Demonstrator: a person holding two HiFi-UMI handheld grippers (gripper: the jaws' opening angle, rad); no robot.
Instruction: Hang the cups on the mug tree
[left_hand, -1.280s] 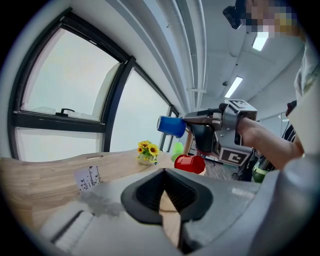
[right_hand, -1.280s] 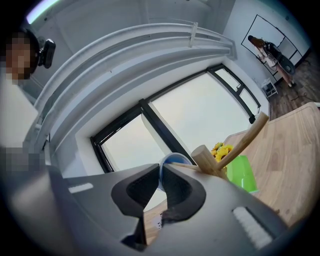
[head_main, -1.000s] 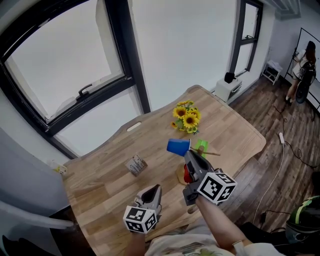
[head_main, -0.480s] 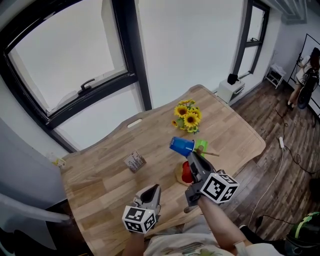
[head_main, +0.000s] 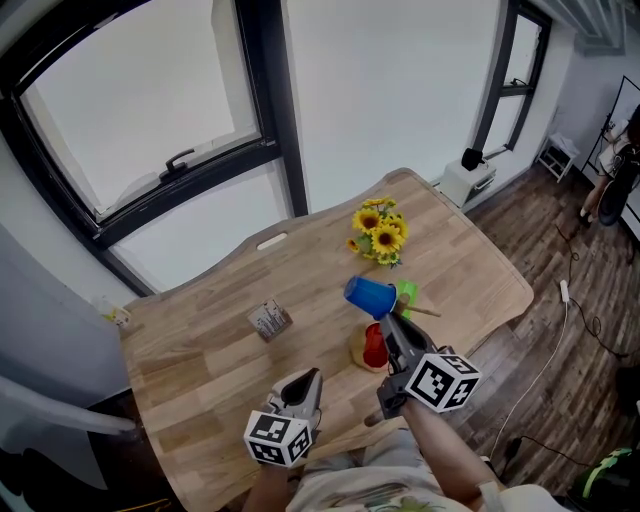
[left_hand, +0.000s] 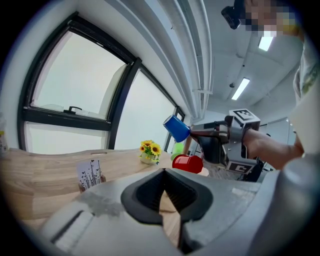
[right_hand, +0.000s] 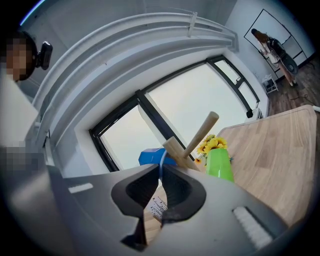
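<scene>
Narrowly, right hand-held gripper pinches blue cup.

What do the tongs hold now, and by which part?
The right tongs grip the blue plastic cup by its thin handle; the shut left tongs hold nothing.

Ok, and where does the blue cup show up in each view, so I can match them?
Head view: blue cup just right of centre, at the tip of the right hand-held gripper.
Left gripper view: blue cup above centre, slightly right, raised off the table.
Right gripper view: blue cup just left of centre, directly behind the jaws, which pinch its handle.
Shared landmark: the sunflowers, just beyond the cup.
</scene>
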